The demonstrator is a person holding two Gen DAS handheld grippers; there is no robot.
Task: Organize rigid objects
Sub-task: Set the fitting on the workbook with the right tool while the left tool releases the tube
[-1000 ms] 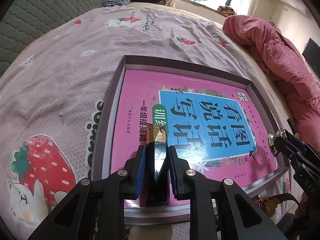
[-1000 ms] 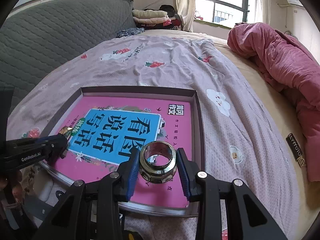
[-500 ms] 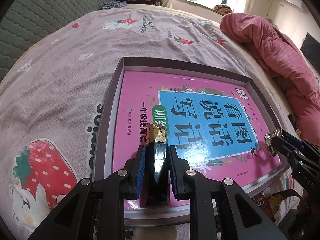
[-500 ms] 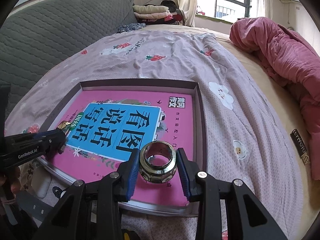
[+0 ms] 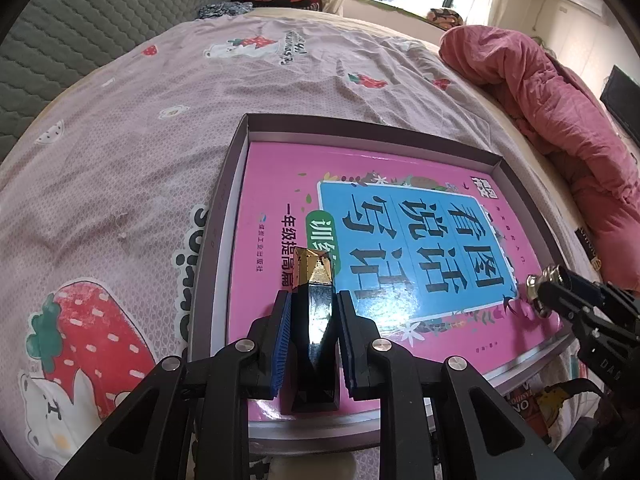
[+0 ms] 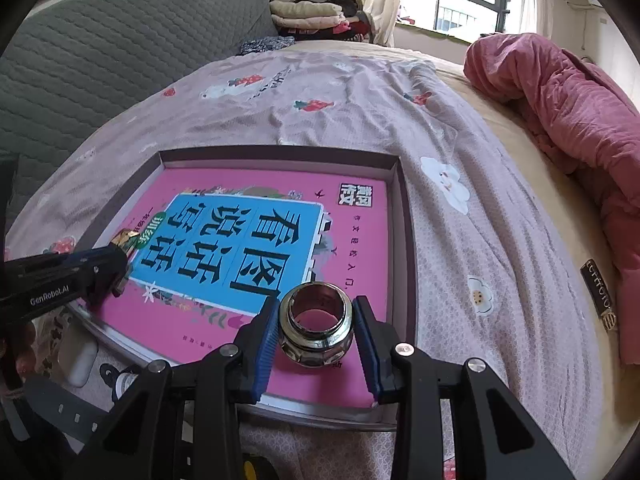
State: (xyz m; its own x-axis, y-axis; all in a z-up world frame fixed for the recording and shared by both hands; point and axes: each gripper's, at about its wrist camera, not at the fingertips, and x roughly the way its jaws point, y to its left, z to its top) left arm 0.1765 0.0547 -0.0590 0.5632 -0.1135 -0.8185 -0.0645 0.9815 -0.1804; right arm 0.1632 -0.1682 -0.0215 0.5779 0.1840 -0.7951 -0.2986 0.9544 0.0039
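The left gripper (image 5: 313, 334) was closed on a glossy black bar with a gold tip (image 5: 314, 312), its blue pads (image 5: 282, 344) pressed against the bar's two sides, the gold end pointing away toward the far side of the scene. The bar was held over the near left part of a pink book (image 5: 360, 240), which lay flat inside a shallow grey tray (image 5: 224, 216) on the bed (image 5: 120, 140). Whether the bar's lower end touched the book could not be told. The right gripper (image 6: 316, 334) was closed on a shiny metal ring fitting (image 6: 317, 330), clamped between its blue pads (image 6: 267, 344) with the open bore facing up and away from the camera. This fitting sat over the near right corner of the same book (image 6: 352, 216), close to the tray's right wall (image 6: 408, 248); contact with the cover could not be judged. In the left wrist view the right gripper (image 5: 538, 290) showed at the right edge with the fitting at its tip, and in the right wrist view the left gripper (image 6: 120, 264) came in from the left with the gold tip just visible. A pink quilt (image 6: 560, 112) was bunched along the bed's right side, well apart from the tray, and folded clothes (image 6: 308, 14) were stacked at the far end.
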